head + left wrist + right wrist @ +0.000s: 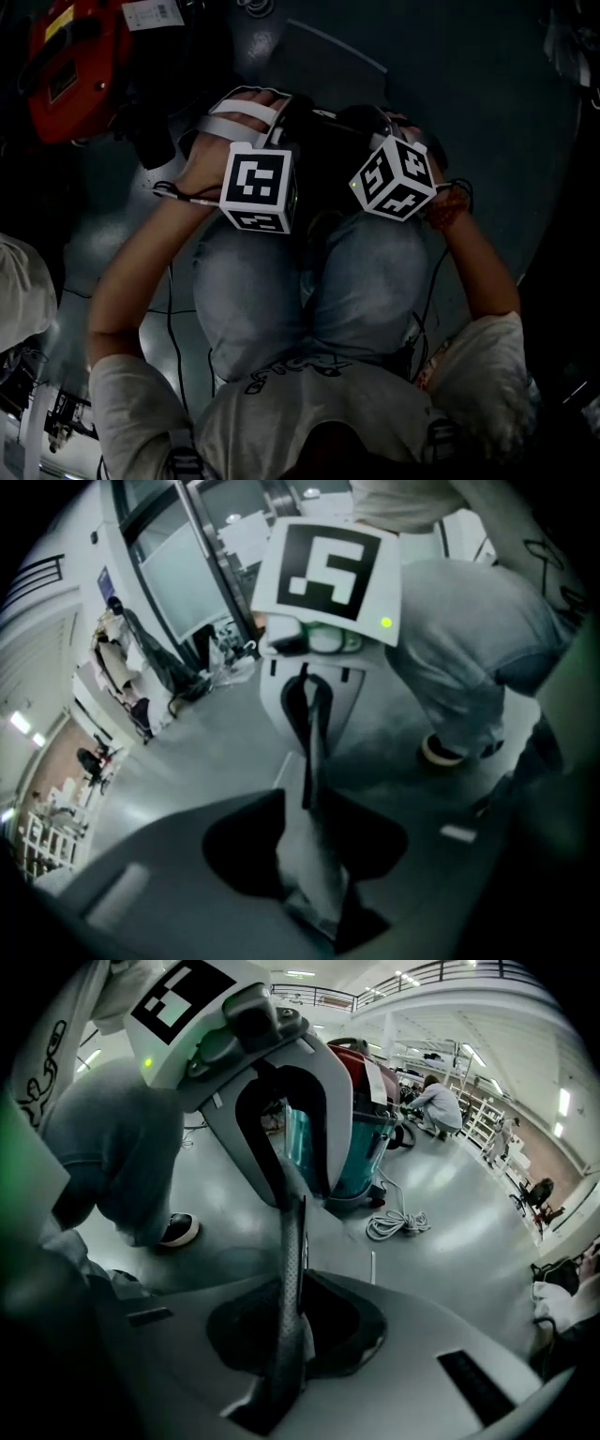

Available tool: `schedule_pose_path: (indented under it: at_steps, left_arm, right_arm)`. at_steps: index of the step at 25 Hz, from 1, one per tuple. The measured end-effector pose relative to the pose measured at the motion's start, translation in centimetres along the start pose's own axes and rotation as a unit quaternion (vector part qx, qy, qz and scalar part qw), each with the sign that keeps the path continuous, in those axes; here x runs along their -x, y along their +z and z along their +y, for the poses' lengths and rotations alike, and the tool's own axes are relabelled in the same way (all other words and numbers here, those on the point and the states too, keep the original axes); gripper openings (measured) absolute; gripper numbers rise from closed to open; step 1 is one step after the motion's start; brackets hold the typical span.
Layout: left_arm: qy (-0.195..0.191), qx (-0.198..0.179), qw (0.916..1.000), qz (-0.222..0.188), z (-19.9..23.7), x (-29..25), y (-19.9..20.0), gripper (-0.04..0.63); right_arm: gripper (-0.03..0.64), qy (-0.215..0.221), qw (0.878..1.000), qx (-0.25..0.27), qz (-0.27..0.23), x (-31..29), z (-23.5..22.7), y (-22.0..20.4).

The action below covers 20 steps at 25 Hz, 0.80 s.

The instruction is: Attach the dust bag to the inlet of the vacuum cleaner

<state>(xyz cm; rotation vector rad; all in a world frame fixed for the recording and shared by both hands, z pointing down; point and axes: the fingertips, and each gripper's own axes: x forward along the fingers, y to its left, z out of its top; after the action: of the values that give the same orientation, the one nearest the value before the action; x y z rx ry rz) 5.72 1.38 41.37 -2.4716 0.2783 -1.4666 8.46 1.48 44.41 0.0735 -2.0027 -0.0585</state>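
The vacuum cleaner (70,66), red on top with a teal drum (361,1138), stands on the floor beyond the person's knees. No dust bag shows in any view. Both grippers hang high in front of the knees and face each other, tips close together. In the head view only their marker cubes show, left (258,187) and right (394,178). My left gripper (323,860) is open with nothing between its fingers. My right gripper (292,1241) is shut, its ribbed fingers (286,1288) pressed together with nothing visibly held.
A coiled white cable (398,1224) lies on the grey floor beside the vacuum. The person's jeans-clad legs (281,291) and a shoe (445,752) are right below the grippers. A white cloth-like heap (19,291) lies at the left. Other people work further off (441,1101).
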Motion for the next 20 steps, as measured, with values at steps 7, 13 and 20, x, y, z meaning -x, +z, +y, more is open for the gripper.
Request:
schedule_pose_path:
  at_steps: [7, 13, 20]
  left_arm:
    - [-0.025, 0.004, 0.9991, 0.036, -1.8, 4.0, -0.1, 0.126]
    - [-0.045, 0.032, 0.9959, 0.072, -2.2, 8.0, -1.0, 0.183]
    - [-0.011, 0.067, 0.9934, 0.093, -2.7, 12.0, -3.6, 0.094]
  right_arm:
    - [0.034, 0.018, 1.0, 0.024, -0.004, 2.2, 1.4, 3.7]
    - [0.034, 0.028, 0.999, 0.038, -0.022, 3.9, 1.7, 7.8]
    - [0.034, 0.066, 0.992, 0.096, -0.037, 5.4, 4.3, 12.6]
